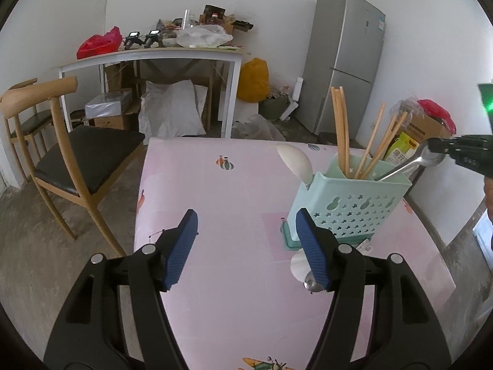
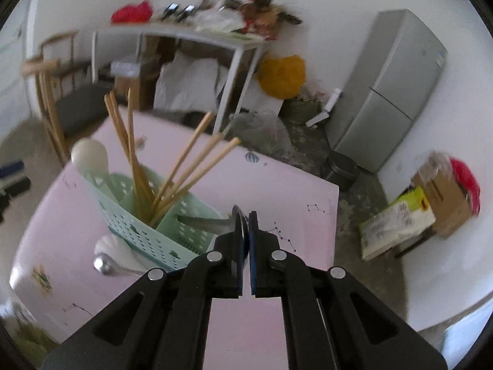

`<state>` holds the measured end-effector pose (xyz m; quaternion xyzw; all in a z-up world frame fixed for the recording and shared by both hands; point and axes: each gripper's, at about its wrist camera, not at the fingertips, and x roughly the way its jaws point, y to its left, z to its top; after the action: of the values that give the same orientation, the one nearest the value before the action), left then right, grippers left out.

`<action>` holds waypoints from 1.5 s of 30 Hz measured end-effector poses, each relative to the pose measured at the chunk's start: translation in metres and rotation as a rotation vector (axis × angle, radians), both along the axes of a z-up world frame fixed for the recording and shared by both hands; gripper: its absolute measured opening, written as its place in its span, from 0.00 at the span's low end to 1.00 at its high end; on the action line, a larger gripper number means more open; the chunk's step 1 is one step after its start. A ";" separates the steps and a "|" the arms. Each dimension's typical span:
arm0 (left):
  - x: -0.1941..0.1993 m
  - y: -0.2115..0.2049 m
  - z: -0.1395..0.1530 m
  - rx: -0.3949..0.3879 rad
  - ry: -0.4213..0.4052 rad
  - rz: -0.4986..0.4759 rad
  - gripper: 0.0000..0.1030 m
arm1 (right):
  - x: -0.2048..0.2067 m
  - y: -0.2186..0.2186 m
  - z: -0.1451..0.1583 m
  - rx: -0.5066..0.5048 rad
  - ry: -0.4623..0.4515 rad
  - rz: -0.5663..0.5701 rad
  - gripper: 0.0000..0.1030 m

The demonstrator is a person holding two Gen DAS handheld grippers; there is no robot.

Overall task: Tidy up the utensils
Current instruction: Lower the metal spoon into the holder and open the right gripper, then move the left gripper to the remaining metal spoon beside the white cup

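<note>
- Two grippers in play: your right gripper is clenched on the bowl of a metal spoon, pads pinching it edge-on; the handle runs down-left into the caddy's rightmost compartment.
- From the left wrist cam, same spoon leans out of the caddy to the right, bowl end at the tip of the right gripper, which comes in from the frame's right edge.
- Your left gripper is released, blue pads well apart, nothing btwn them, only pink tablecloth showing in the gap. It hangs above the table, caddy just beyond its right finger.
- Mint-green utensil caddy stands upright on the cloth, perforated front w/ star cutouts.
- Wooden chopsticks stick out of the middle compartment, some upright, some fanned to the right.
- White spoon stands in the left compartment, bowl up.
- Still on the table, just in front of the caddy: a white ceramic spoon and a second metal spoon lying against it. In the left cam both are partly hidden behind the right finger.
- Farther out: wooden chair left of the table, cluttered white desk at the back wall, grey fridge to the right.
</note>
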<state>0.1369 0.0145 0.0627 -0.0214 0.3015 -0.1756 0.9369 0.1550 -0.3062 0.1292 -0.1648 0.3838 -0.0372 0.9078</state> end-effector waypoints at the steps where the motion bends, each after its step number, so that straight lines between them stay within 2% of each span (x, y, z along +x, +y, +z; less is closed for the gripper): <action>1: 0.000 0.001 0.000 0.001 0.002 0.003 0.61 | 0.004 0.001 -0.001 -0.003 0.012 0.006 0.03; 6: 0.001 0.003 -0.002 -0.001 0.009 0.008 0.61 | 0.022 0.000 -0.005 0.067 0.050 0.011 0.04; 9: 0.001 0.003 -0.002 0.001 0.010 0.007 0.61 | 0.024 -0.006 -0.001 0.125 0.031 0.000 0.10; 11: 0.002 0.003 -0.003 0.004 0.015 0.005 0.61 | 0.021 -0.011 0.002 0.170 0.004 -0.001 0.20; 16: 0.004 -0.002 -0.006 0.011 0.024 -0.002 0.61 | 0.005 -0.028 0.020 0.258 -0.094 -0.033 0.27; 22: 0.010 -0.008 -0.011 0.018 0.039 -0.015 0.61 | -0.029 -0.060 0.037 0.432 -0.226 -0.087 0.28; 26: 0.015 -0.014 -0.019 0.018 0.066 -0.048 0.59 | -0.068 -0.077 0.020 0.599 -0.280 -0.113 0.30; 29: 0.022 -0.020 -0.026 0.021 0.087 -0.086 0.44 | -0.088 -0.077 -0.018 0.718 -0.229 -0.137 0.31; 31: 0.028 -0.024 -0.031 0.012 0.108 -0.114 0.30 | -0.098 -0.068 -0.055 0.792 -0.149 -0.157 0.31; 36: 0.051 -0.047 -0.056 0.000 0.199 -0.191 0.16 | -0.100 -0.040 -0.138 0.950 0.067 -0.217 0.32; 42: 0.075 -0.069 -0.091 -0.068 0.360 -0.245 0.11 | -0.096 -0.023 -0.168 1.009 0.153 -0.231 0.32; 45: 0.082 -0.069 -0.109 -0.152 0.448 -0.244 0.11 | -0.093 -0.022 -0.169 1.010 0.164 -0.220 0.32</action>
<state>0.2187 -0.0546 -0.0459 -0.0934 0.4878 -0.3003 0.8143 0.0616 -0.3283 -0.0402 0.3323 0.4390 0.0705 0.8318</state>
